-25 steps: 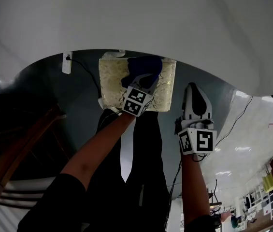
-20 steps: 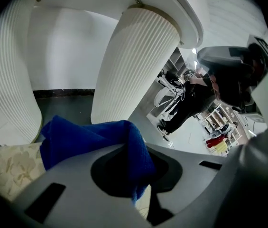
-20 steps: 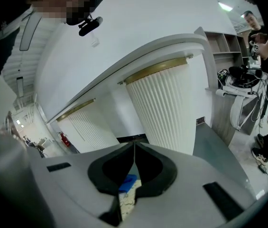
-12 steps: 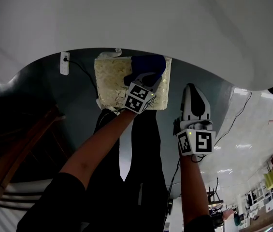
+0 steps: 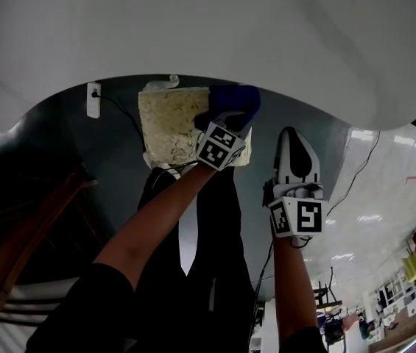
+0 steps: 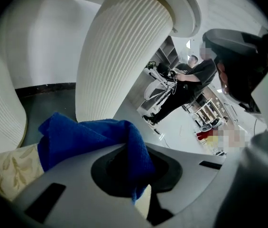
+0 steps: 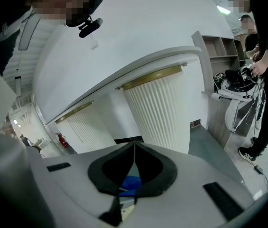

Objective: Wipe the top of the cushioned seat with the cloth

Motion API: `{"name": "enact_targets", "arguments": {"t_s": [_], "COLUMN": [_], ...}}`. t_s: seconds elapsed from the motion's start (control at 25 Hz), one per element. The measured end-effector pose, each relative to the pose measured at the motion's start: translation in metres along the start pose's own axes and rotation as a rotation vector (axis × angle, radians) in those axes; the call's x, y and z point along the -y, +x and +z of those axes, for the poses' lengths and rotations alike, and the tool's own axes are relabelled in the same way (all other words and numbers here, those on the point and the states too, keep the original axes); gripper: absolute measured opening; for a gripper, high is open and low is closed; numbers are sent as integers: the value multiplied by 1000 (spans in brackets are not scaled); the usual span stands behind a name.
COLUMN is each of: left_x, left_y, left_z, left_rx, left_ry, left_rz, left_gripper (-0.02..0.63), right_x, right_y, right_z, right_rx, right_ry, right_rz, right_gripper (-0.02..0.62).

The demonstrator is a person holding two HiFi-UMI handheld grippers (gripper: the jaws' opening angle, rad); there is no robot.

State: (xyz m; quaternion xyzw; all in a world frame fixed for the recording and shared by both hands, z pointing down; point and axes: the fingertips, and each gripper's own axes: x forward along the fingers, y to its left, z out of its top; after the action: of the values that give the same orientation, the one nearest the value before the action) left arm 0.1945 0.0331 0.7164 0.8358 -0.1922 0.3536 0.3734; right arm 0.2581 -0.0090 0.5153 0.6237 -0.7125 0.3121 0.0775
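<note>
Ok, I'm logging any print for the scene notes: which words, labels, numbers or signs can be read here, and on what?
No readable text in any view.
Cube on the left gripper: black-and-white squares, no letters.
Cube on the right gripper: the same.
Small wall plate: too small to read.
Cloth and cushioned seat: no print.

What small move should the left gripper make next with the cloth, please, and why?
Probably sweep the left gripper leftward across the cushioned seat: its jaws are shut on the blue cloth, which sits at the seat's right edge, leaving most of the top uncovered.
</note>
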Motion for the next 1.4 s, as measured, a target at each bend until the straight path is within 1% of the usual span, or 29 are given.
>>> {"name": "enact_targets", "arguments": {"t_s": [0.08,0.16,0.24,0.28,0.36,0.4,0.44,0.48,0.64,0.72,0.8,0.96,1.04,1.12,1.28,1.4], "left_x": [4,5,5,5,4,4,1,-2,-22,-33,-43,-66,-76,-85,-108,-124], "left_y": [4,4,-7,-19,-44,-56,-69,-83,-151,-187,-223,-284,-308,-331,-364,-370], "left_z": [0,2,11,18,34,39,41,43,41,34,22,-12,-29,-41,-64,-87], "left_rx": [-18,-11,49,91,172,204,234,264,389,422,432,438,431,432,450,430], "left_ry": [26,30,27,46,107,119,108,81,-69,-134,-155,-200,-228,-239,-243,-239], "left_rz": [-8,-26,-26,-10,25,35,44,54,100,106,126,199,230,260,321,361], "left_gripper": [38,38,38,37,37,37,37,37,37,37,37,38,37,37,37,38], "right_x": [-1,-4,-11,-15,-23,-28,-33,-40,-76,-98,-124,-174,-198,-223,-263,-289], "right_y": [-2,-2,-3,-4,-5,-5,-5,-6,-7,-7,-9,-13,-13,-11,1,8], "right_z": [5,6,5,6,10,12,13,13,14,13,9,4,5,7,6,-3], "right_rx": [8,9,1,0,8,13,18,21,22,14,-3,-39,-52,-60,-88,-75], "right_ry": [-4,-17,-29,-34,-45,-51,-56,-60,-71,-71,-89,-213,-226,-231,-257,-273], "right_rz": [0,2,3,5,12,15,19,23,63,94,132,204,234,267,284,321], "right_gripper": [38,38,38,38,38,38,38,38,38,38,38,38,38,38,38,38]}}
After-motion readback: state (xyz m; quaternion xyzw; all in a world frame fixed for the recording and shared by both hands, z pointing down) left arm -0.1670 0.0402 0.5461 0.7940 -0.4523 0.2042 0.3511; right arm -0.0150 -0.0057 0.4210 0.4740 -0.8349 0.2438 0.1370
